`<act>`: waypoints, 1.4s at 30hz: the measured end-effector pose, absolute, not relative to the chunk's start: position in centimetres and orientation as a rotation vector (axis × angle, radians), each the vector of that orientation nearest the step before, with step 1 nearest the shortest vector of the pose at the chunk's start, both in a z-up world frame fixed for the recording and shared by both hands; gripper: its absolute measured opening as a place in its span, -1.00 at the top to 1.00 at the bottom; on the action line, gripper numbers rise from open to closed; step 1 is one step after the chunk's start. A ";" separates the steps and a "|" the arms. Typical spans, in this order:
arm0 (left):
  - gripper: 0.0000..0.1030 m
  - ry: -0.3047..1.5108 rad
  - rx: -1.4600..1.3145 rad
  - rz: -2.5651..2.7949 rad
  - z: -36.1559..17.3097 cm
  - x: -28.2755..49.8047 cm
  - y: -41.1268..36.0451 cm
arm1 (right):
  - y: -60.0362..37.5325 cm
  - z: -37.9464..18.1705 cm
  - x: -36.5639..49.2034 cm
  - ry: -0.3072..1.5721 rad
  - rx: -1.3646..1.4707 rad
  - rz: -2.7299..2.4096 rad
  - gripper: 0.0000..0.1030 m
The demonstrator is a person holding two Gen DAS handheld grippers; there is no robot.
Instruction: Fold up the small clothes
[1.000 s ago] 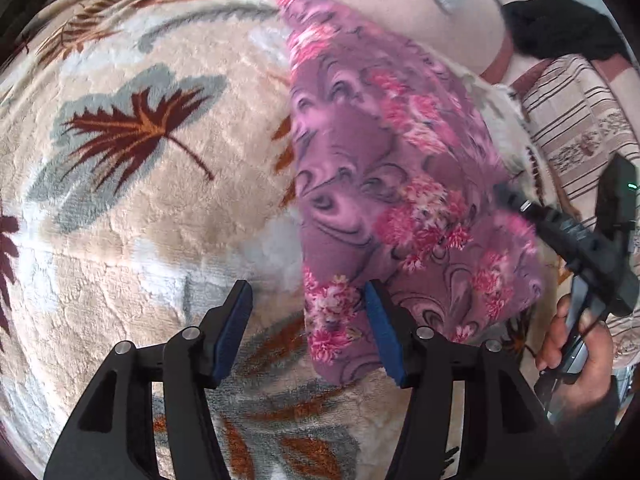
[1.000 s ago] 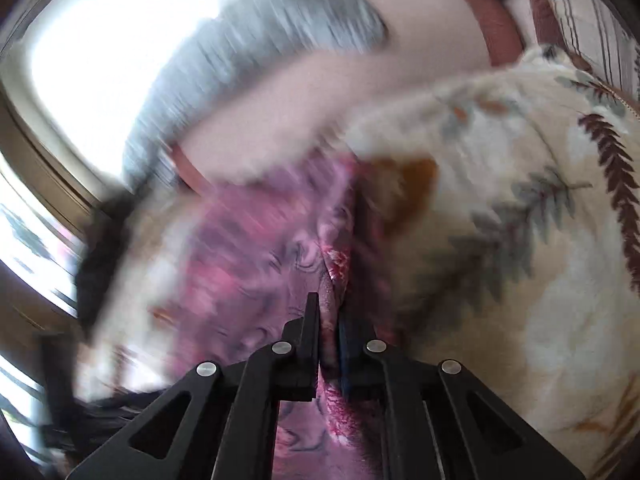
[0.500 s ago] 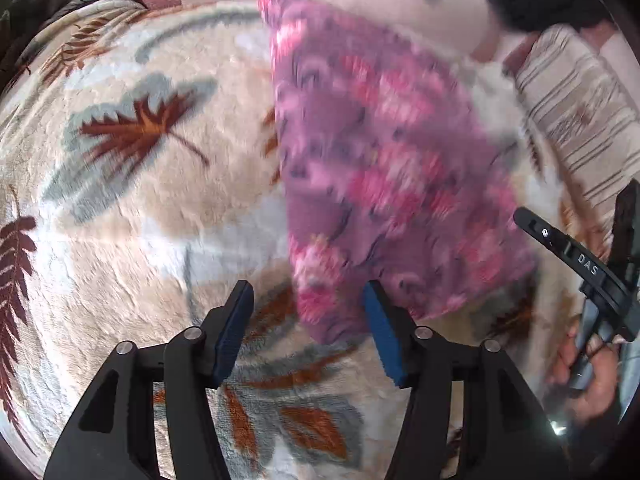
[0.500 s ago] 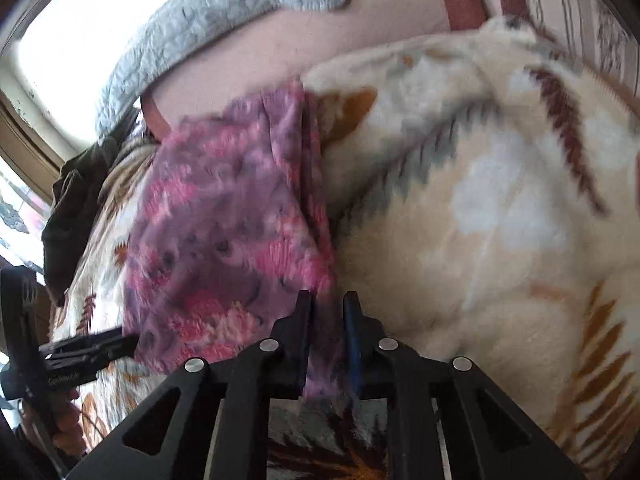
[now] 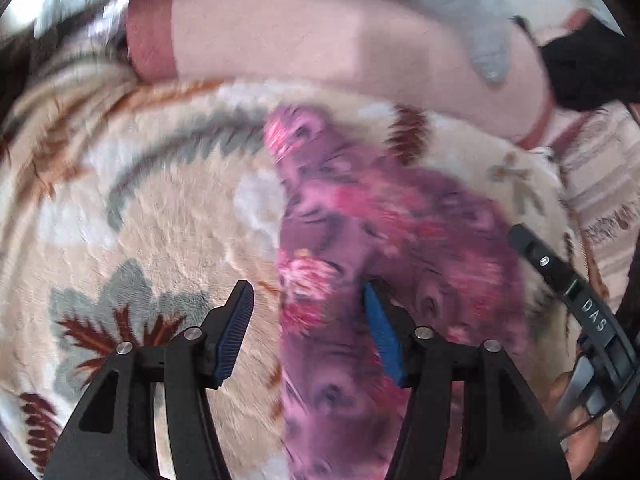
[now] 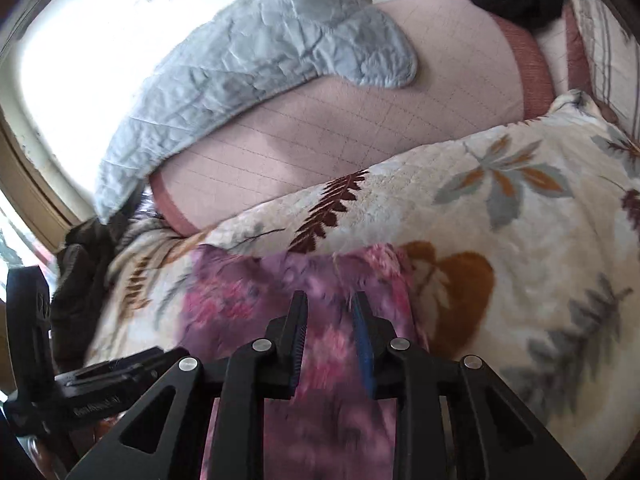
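Release is what separates this moment from half a second ago: the right tool [image 6: 329,330], then pinching the purple floral garment [image 5: 384,248], now gapes above it (likewise the open left tool [image 5: 306,332]), leaving it folded on the leaf-patterned blanket [image 6: 520,240].

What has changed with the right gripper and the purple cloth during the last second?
The right gripper, shut on the purple floral cloth a second ago, has opened and let it go. The cloth now lies flat on the leaf-patterned blanket. The left gripper stays open.
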State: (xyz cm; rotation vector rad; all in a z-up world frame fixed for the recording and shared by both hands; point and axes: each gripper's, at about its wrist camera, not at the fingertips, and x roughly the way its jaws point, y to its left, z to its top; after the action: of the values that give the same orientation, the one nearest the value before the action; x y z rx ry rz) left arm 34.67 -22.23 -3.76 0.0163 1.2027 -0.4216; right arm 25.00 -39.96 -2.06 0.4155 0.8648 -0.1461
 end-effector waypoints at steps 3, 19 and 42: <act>-0.36 1.282 -0.151 -0.452 -6.4 36.0 -20.0 | -40.8 -5.5 26.6 1.003 0.364 -0.216 0.58; -0.40 1.243 -0.146 -0.469 -5.7 38.0 -19.7 | -44.6 -4.3 25.6 0.932 0.543 -0.306 0.48; -0.42 1.371 -0.365 -0.578 -6.2 29.5 -13.9 | -43.9 -4.9 17.2 1.010 0.687 -0.020 -0.32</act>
State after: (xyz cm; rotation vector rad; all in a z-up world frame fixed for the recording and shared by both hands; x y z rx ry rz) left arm 29.51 -13.91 -6.20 -0.3650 1.3713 -0.5779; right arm 17.18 -43.92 -4.87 0.6866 1.0104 -0.0198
